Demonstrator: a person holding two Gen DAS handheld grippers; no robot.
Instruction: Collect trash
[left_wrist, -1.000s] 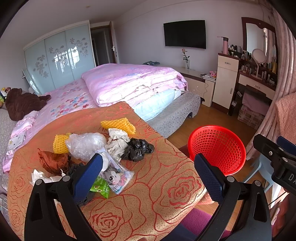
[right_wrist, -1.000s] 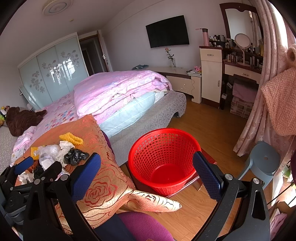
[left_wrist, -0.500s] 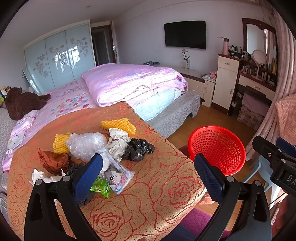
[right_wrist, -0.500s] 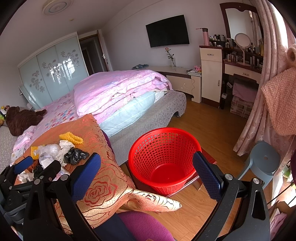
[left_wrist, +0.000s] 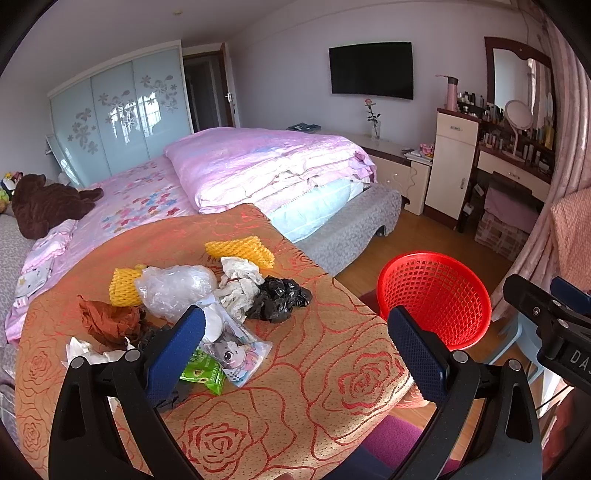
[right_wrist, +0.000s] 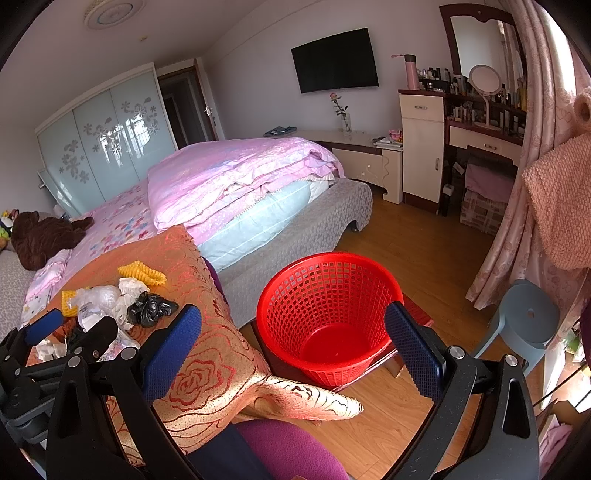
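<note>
On the rose-patterned cloth at the left lay the trash: a white tissue, a crumpled brown paper, a yellow foam net, a clear plastic bag, a cartoon-printed packet with a green wrapper beside it, a wad of white netting, a second yellow net and a crumpled black bag. All of it looked light, soft and easily crushed; the films were probably slippery, so a pinch on a raised fold seemed the best hold. The left gripper hung over the cloth with its fingers wide apart and empty, its left pad overlapping the packet's edge in view, the heap lying mostly to that side rather than between the pads. Further right, the red basket stood on the floor just beside the cloth's edge, empty as far as could be seen. The right gripper was likewise spread wide and empty, framing the basket.
</note>
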